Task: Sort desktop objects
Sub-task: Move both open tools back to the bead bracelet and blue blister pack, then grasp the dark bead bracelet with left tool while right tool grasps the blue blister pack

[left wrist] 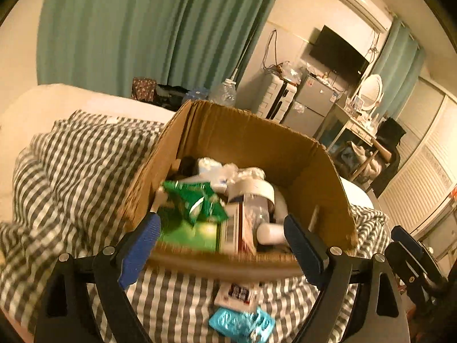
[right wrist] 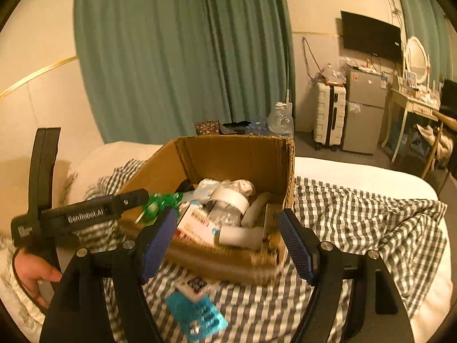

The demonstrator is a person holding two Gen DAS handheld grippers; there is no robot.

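A cardboard box stands on the checked bedspread, filled with a green packet, a tape-wrapped bottle, small cartons and white tubes. My left gripper is open and empty at the box's near rim. My right gripper is open and empty, also at the near rim. A small white card and a blue blister pack lie on the bedspread in front of the box.
The bed has a grey-white checked cover and white pillows. The left gripper's body shows at left in the right wrist view. Curtains, a water bottle, a suitcase, a fridge and a desk stand behind.
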